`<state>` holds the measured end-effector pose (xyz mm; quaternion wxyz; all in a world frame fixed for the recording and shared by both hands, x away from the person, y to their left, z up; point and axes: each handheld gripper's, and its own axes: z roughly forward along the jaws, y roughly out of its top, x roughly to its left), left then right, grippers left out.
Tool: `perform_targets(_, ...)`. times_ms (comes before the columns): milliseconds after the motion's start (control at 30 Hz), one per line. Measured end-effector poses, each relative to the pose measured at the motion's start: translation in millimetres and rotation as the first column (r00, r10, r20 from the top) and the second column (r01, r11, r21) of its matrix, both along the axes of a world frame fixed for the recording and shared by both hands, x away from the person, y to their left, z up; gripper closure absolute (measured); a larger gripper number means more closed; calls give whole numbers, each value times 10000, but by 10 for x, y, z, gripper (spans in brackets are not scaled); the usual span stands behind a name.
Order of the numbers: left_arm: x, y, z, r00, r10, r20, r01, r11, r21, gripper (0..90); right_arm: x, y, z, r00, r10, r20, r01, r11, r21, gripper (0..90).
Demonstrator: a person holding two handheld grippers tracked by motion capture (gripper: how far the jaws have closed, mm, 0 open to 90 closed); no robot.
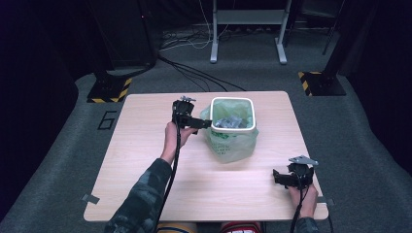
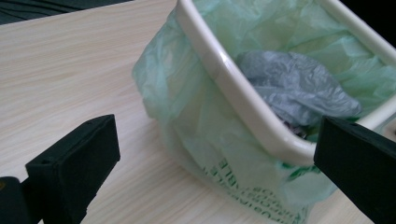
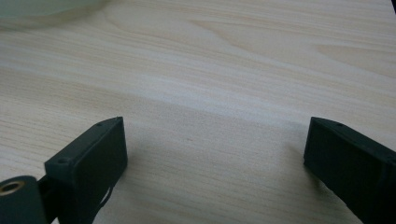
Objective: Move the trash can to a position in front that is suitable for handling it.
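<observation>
A white bin (image 1: 233, 100) lined with a pale green plastic bag (image 1: 228, 143) stands at the middle of the wooden table (image 1: 141, 155). Crumpled grey plastic (image 1: 228, 121) lies inside it. My left gripper (image 1: 203, 123) hovers at the bin's left rim, open and holding nothing. In the left gripper view the white rim (image 2: 233, 88) and green bag (image 2: 187, 116) lie between the jaws of my left gripper (image 2: 217, 140), with the grey plastic (image 2: 294, 86) beyond. My right gripper (image 1: 278, 177) rests low near the table's front right, open over bare wood (image 3: 210, 93), its jaws (image 3: 215, 154) wide apart.
A person's forearms come in from the bottom edge. Black cables trail from both grippers. Beyond the table are a grey floor, a white stand's legs (image 1: 248, 48) and black bases with yellow-black stripes (image 1: 109, 90).
</observation>
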<state>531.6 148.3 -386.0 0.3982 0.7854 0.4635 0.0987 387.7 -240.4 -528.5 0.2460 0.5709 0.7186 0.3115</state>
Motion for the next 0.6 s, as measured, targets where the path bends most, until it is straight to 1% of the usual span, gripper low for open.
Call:
perform_targets(67, 44, -56, 4, 10000, 9, 37, -10, 9998, 182, 15, -1, 1, 0, 10000, 0, 4, 0, 10000, 0, 51)
perform_targets(100, 68, -81, 4, 10000, -32, 25, 31, 9999, 109, 18, -1, 0, 0, 10000, -1, 4, 1, 10000, 2, 51)
perform_targets(133, 92, -104, 7, 10000, -38, -14, 39, 9999, 125, 50, -1, 0, 0, 10000, -4, 8, 4, 10000, 3, 53)
perform_targets(167, 117, -131, 9, 10000, -25, -30, 26, 9999, 139, 50, -1, 0, 0, 10000, -4, 8, 4, 10000, 3, 53)
perform_targets(200, 143, -152, 13, 10000, -67, -45, 68, 9998, 163, 71, -1, 0, 0, 10000, -3, 11, 3, 10000, 2, 53)
perform_targets(233, 164, -177, 14, 10000, -67, -9, 67, 9998, 191, 97, -1, 0, 0, 10000, -5, 9, 5, 10000, 5, 53)
perform_targets(300, 204, -224, 12, 9999, -51, -95, 53, 9996, 290, 148, -1, 1, 0, 10000, -12, 5, 12, 10000, 16, 54)
perform_targets(367, 235, -268, 3, 9999, -36, -155, 43, 9991, 432, 158, -2, 1, 0, 10000, -11, 8, 11, 10000, 16, 54)
perform_targets(400, 259, -302, -10, 9999, 22, -156, -13, 9984, 564, 217, -2, 1, 0, 10000, -9, 10, 9, 10000, 14, 55)
perform_targets(467, 269, -318, -18, 9998, 67, -190, -55, 9983, 584, 233, -2, 0, 0, 10000, -7, 11, 7, 10000, 12, 55)
perform_targets(500, 277, -331, -26, 9998, 78, -181, -67, 9980, 622, 260, -2, 0, 0, 10000, -8, 8, 8, 10000, 15, 55)
perform_targets(533, 284, -344, -35, 9998, 52, -178, -40, 9979, 652, 313, -2, 0, 0, 10000, -6, 11, 6, 10000, 15, 55)
perform_targets(600, 295, -370, -57, 9997, 10, -225, 7, 9973, 734, 325, -2, 0, 0, 10000, -3, 14, 3, 10000, 17, 56)
